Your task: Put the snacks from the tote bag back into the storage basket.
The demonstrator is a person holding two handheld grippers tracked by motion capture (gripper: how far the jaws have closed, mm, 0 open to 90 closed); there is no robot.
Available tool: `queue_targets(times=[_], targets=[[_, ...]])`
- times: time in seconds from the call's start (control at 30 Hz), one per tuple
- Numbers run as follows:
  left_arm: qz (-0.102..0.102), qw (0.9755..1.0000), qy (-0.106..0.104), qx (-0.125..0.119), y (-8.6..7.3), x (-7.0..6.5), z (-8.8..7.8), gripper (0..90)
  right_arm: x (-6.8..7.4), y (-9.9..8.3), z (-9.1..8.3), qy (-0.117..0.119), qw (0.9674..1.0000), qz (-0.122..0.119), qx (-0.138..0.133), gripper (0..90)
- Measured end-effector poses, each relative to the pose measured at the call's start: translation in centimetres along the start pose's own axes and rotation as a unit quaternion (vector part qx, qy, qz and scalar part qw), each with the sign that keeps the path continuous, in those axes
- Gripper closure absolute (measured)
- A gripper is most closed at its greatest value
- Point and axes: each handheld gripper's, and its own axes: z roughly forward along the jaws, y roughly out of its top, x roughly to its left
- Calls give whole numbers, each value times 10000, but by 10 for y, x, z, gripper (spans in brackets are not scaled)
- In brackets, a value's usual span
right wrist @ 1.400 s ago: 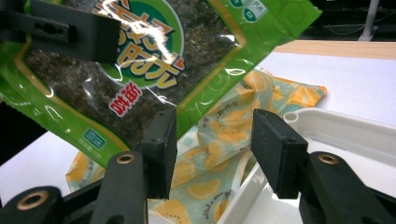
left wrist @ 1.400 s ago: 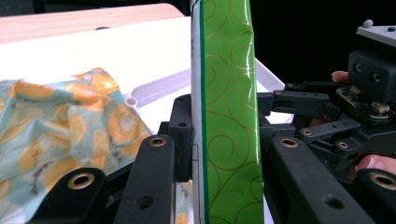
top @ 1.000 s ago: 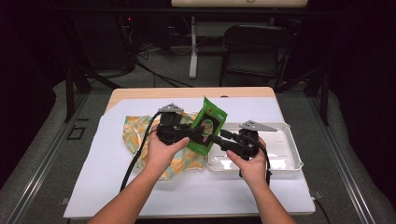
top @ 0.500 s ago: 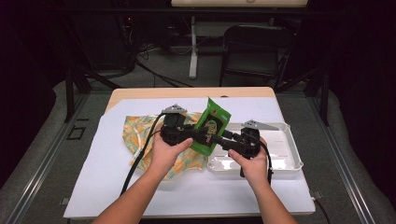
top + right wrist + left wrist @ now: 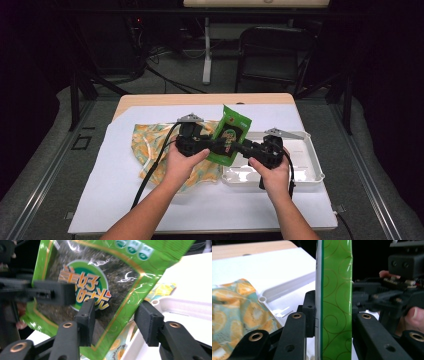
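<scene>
A green snack packet (image 5: 231,134) is held upright above the table between my two grippers. My left gripper (image 5: 219,145) is shut on it, and in the left gripper view its pads (image 5: 310,312) press on both faces of the packet (image 5: 335,302). My right gripper (image 5: 241,148) faces the left one from the other side. Its jaws have just been closing, and in the right gripper view (image 5: 117,320) they straddle the lower edge of the packet (image 5: 100,282) with a gap still showing at the pads (image 5: 149,323).
An orange-patterned cloth (image 5: 150,145) lies on the white sheet under the left hand. A white tray (image 5: 307,167) sits under the right hand. The table's wooden far edge (image 5: 200,99) lies beyond, with a chair (image 5: 270,55) behind it.
The packet has shifted very slightly to the right between the grippers. Both hands stay where they were.
</scene>
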Motion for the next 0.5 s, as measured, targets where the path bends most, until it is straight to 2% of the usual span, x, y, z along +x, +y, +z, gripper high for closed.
queue_targets(times=[0.13, 0.3, 0.5], targets=[[11, 10000, -17, 1, -2, -2, 5, 725, -5, 1, -5, -44, 9999, 130, -52, 594], [57, 9999, -83, 131, -4, -3, 8, 730, -9, 2, -9, -74, 9994, 283, -165, 673], [141, 9997, -75, 210, -6, -4, 11, 737, -10, 1, -10, -239, 9993, 194, -188, 771]])
